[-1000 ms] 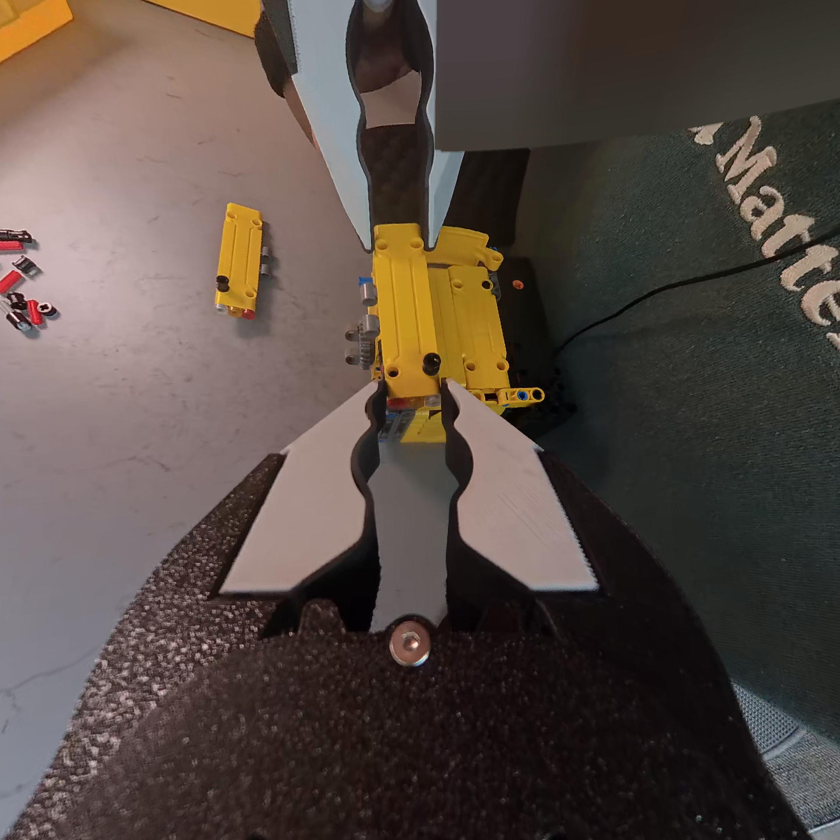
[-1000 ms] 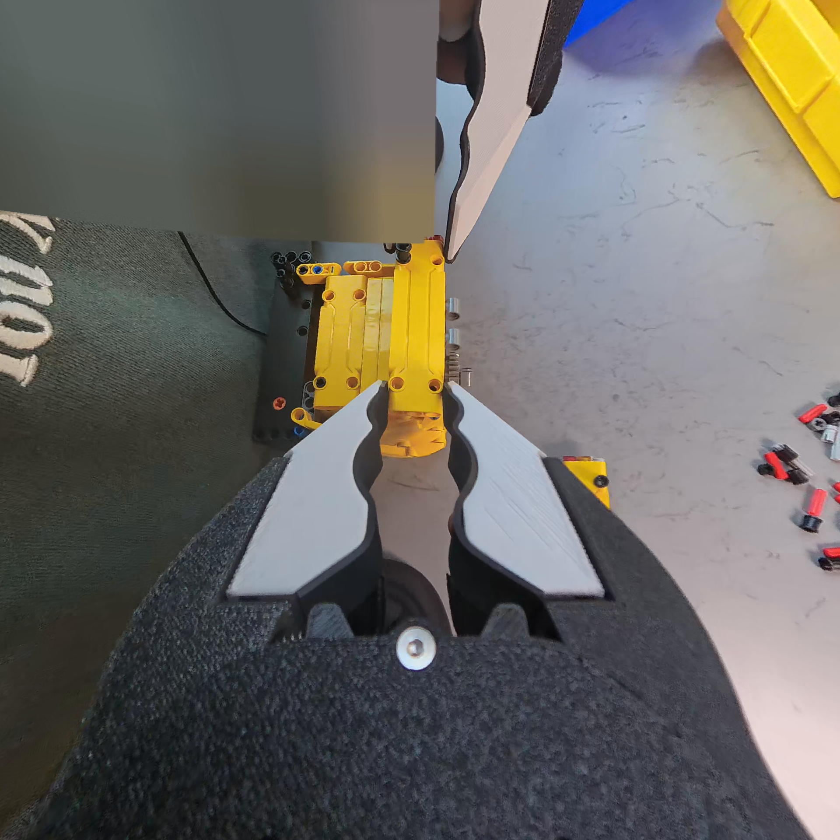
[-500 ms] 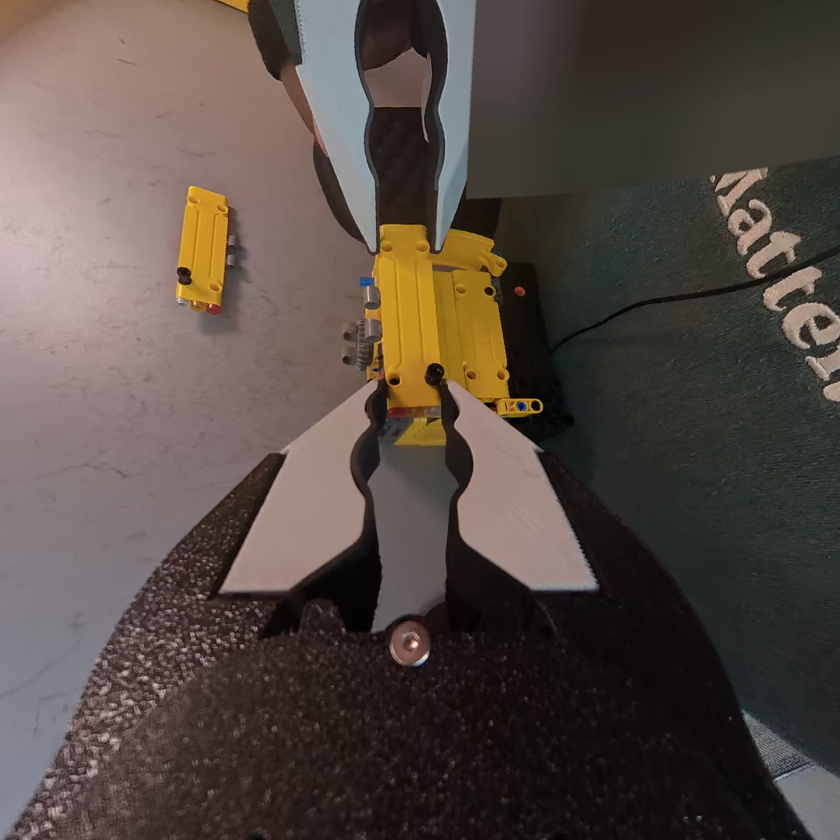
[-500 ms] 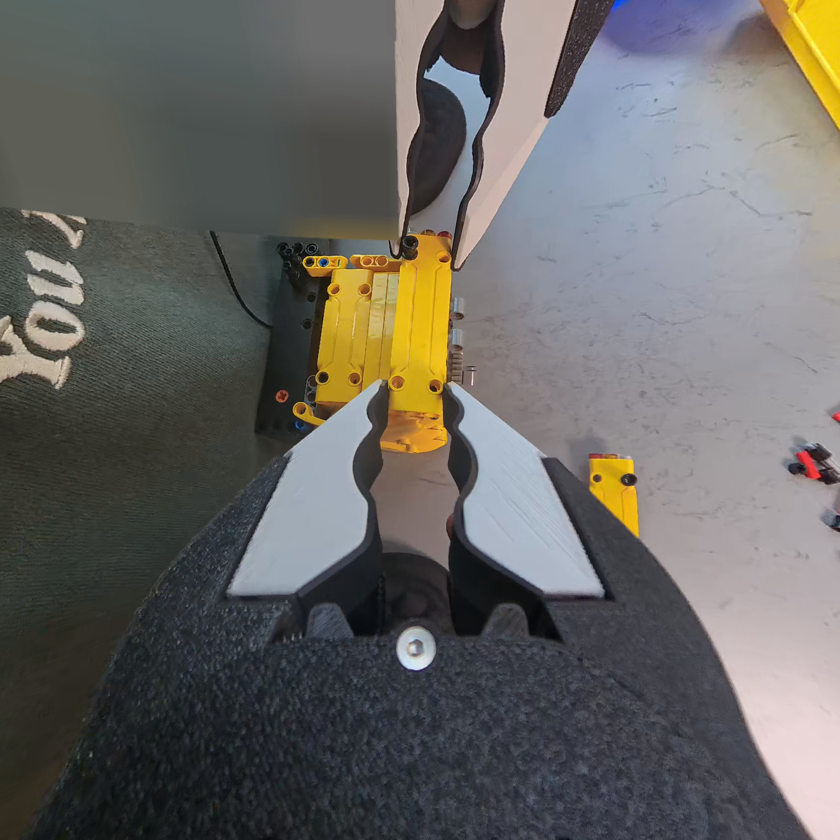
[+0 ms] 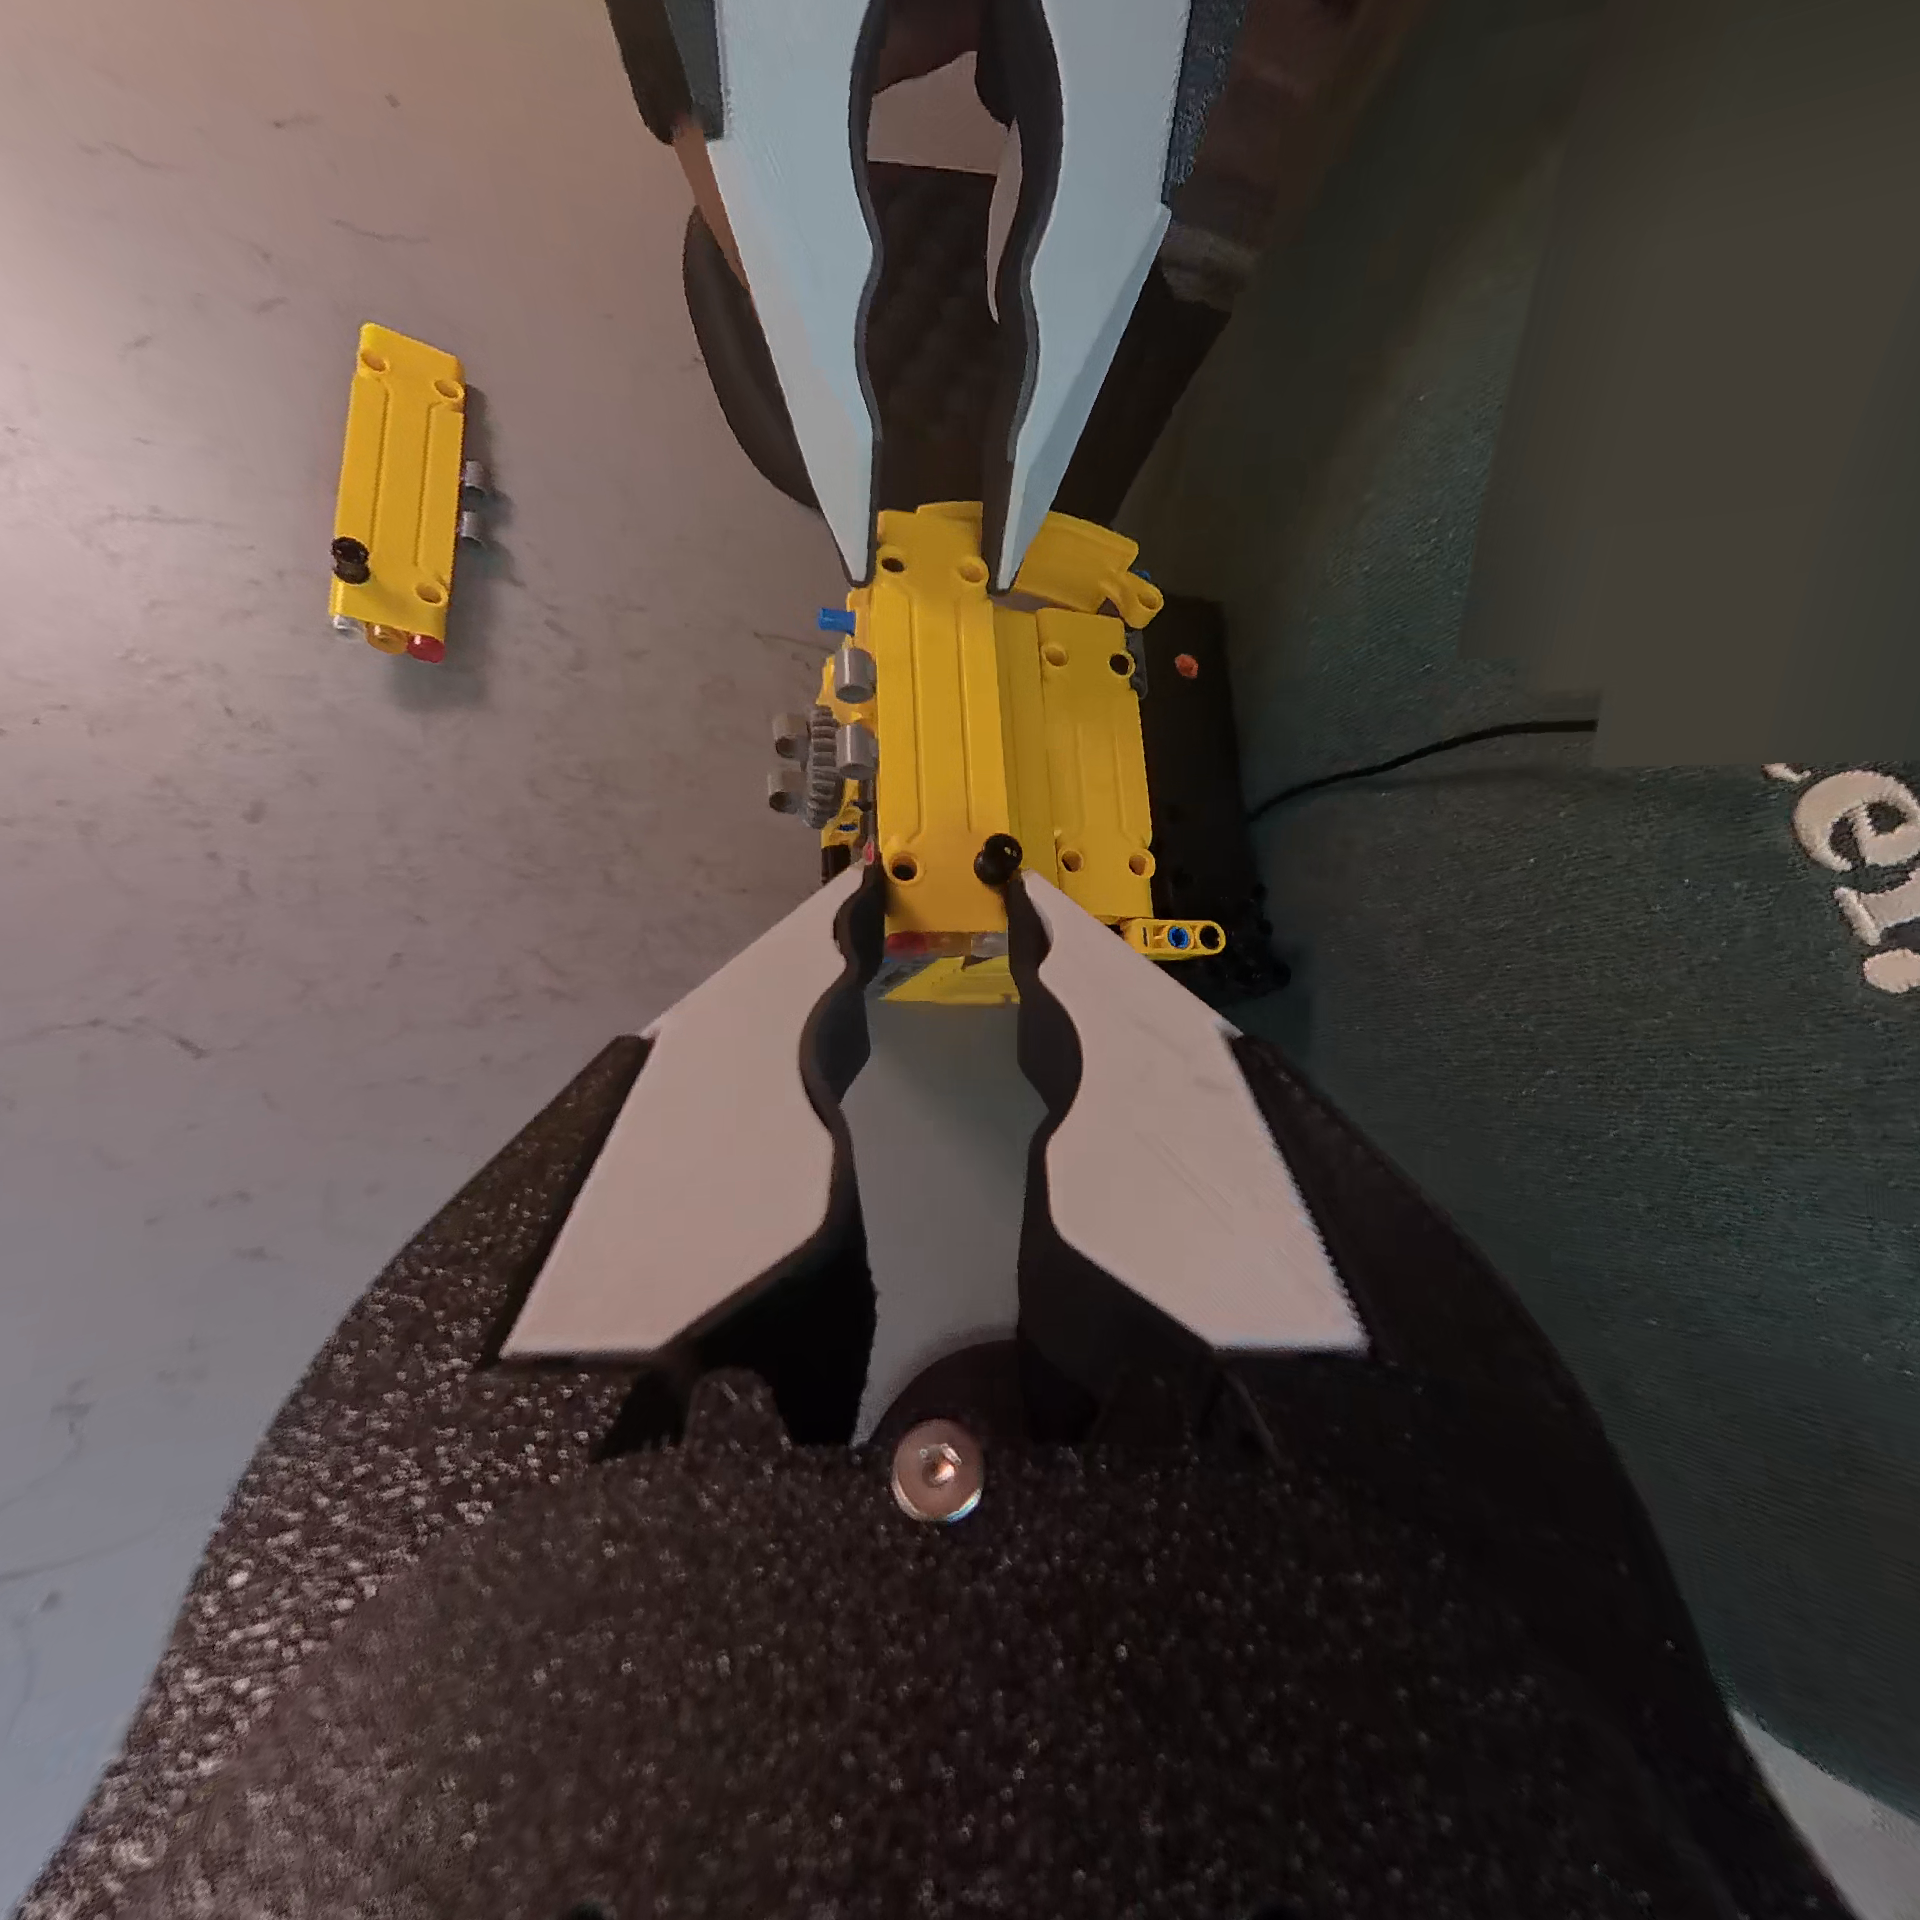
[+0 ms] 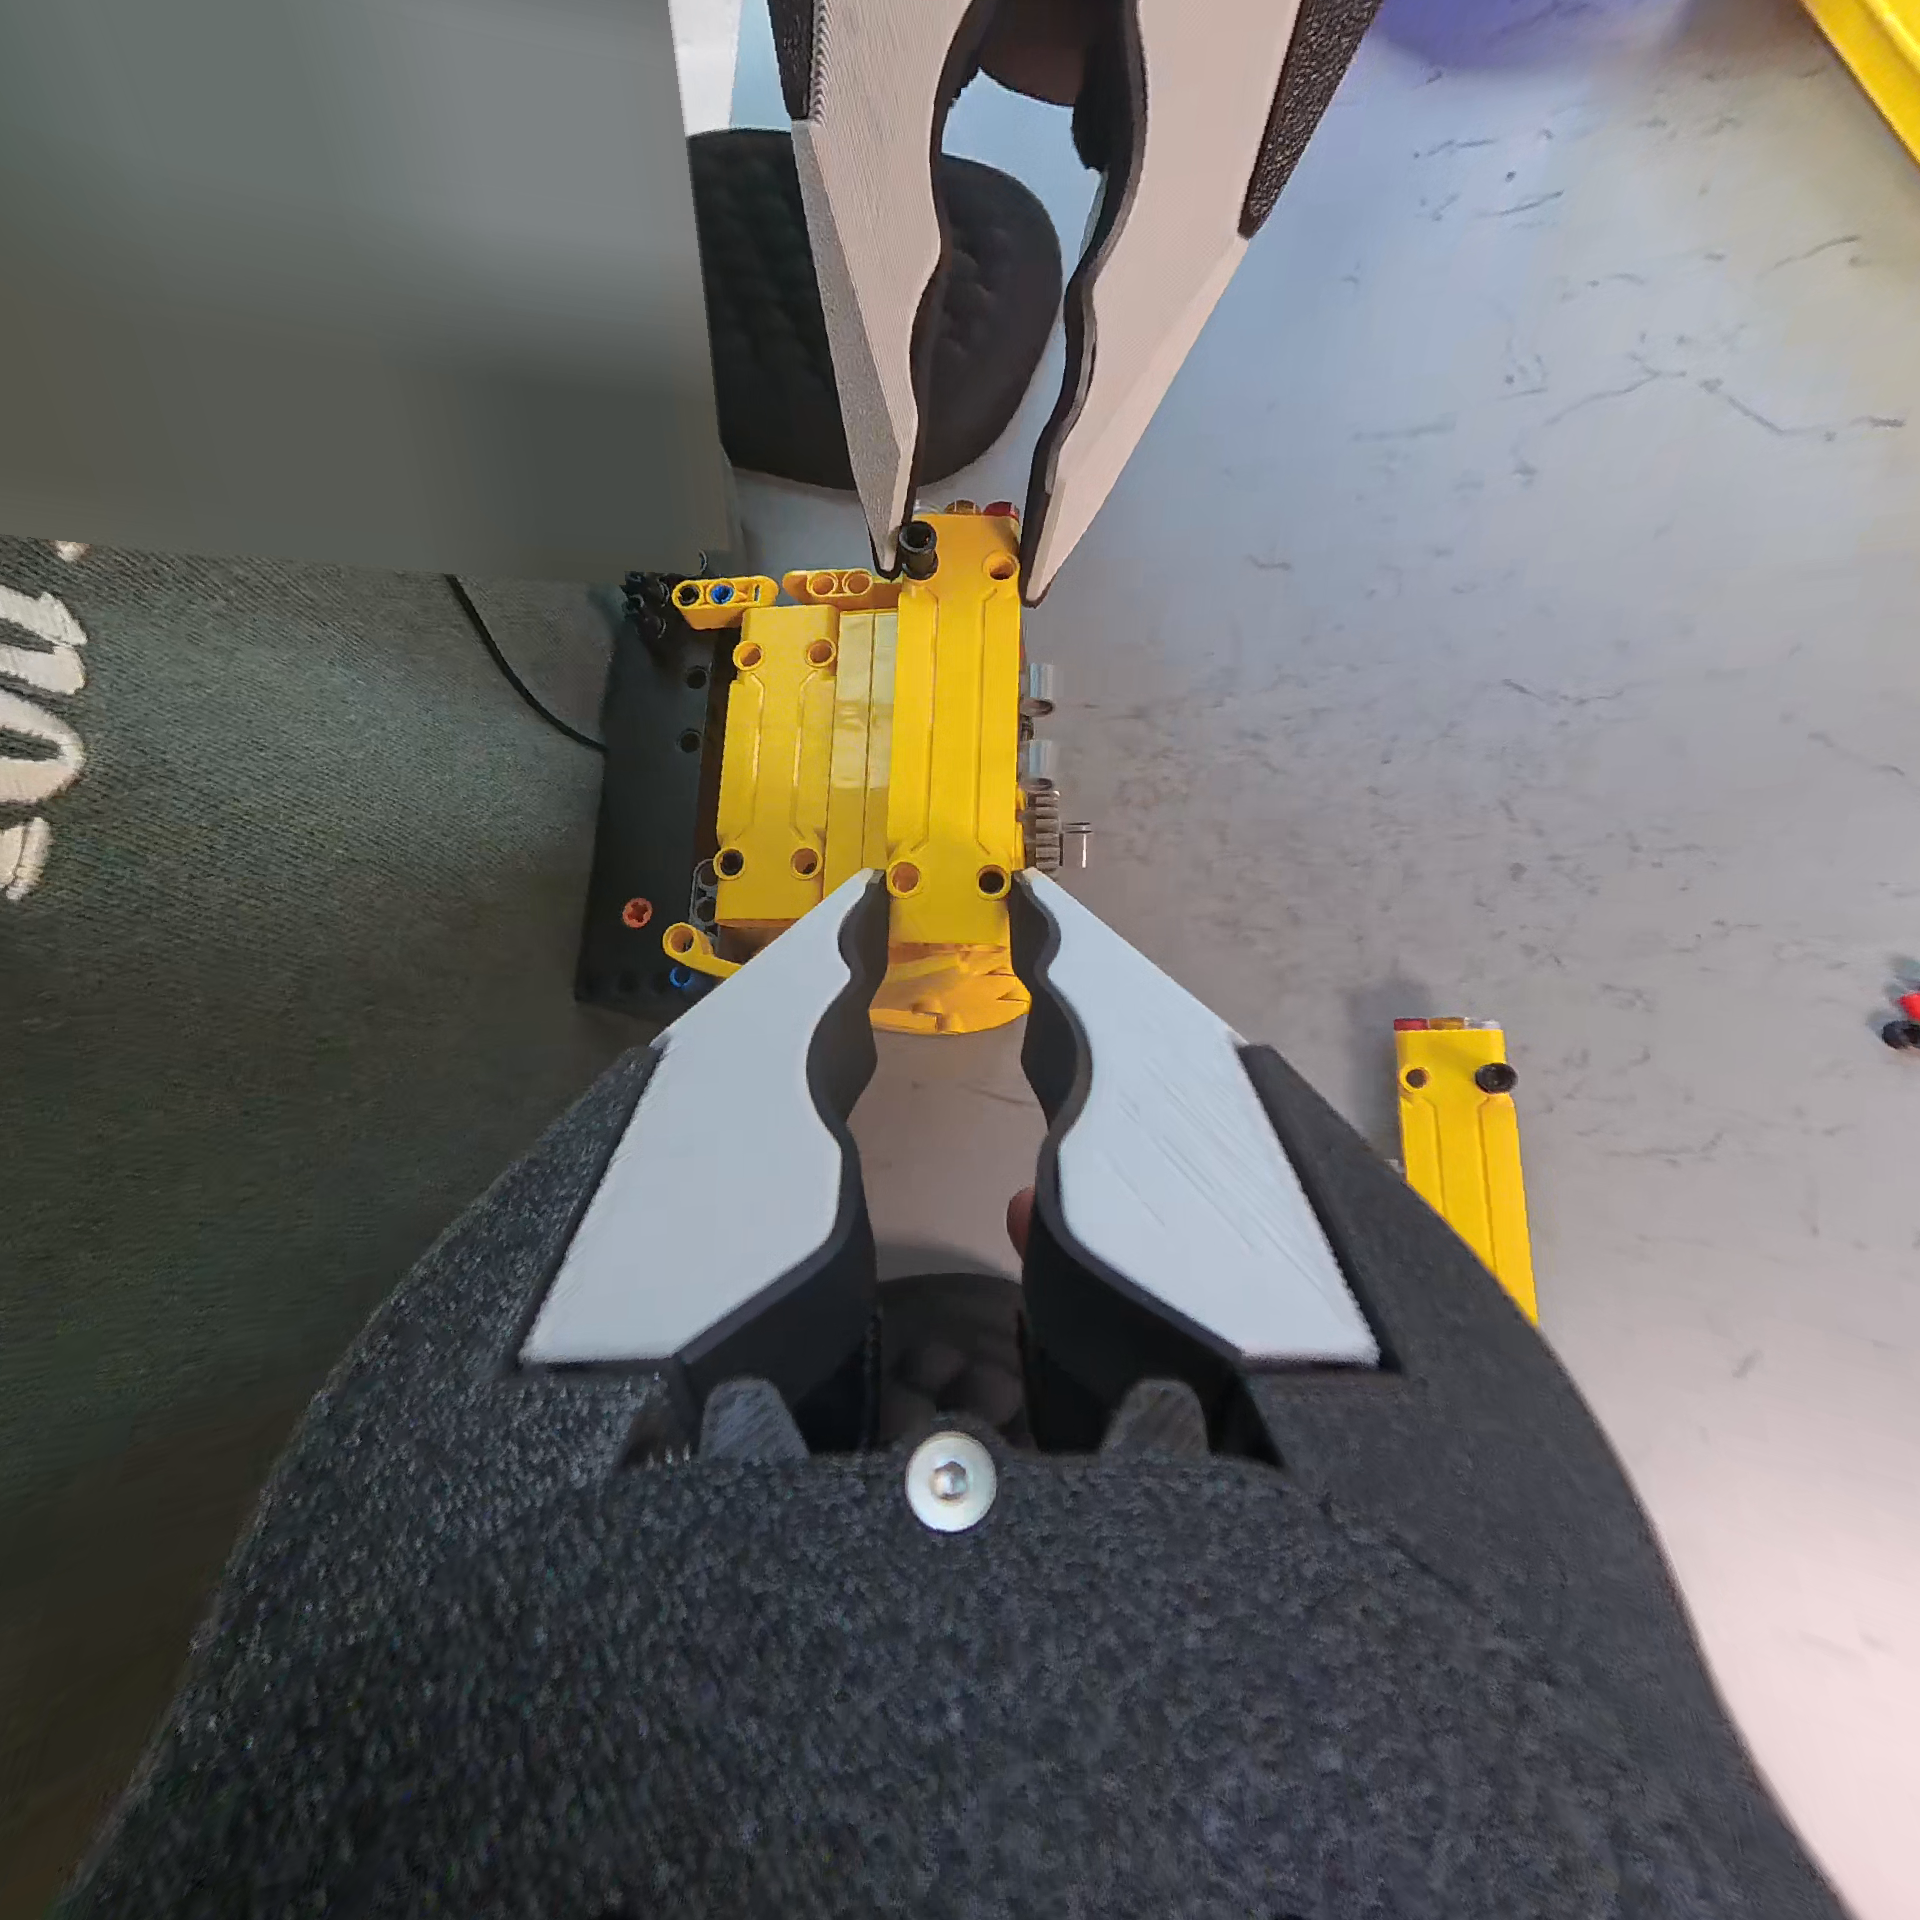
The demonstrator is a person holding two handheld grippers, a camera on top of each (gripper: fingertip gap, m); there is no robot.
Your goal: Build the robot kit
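Both our grippers, left and right, clamp opposite ends of the yellow brick assembly; a loose yellow panel lies apart on the grey table

loose yellow panel partly hidden, red pins cut off

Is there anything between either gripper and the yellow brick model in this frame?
Nothing visible. The left gripper pinches one end of the model's raised yellow panel, and the right gripper pinches the opposite end. The loose yellow panel lies apart on the table.
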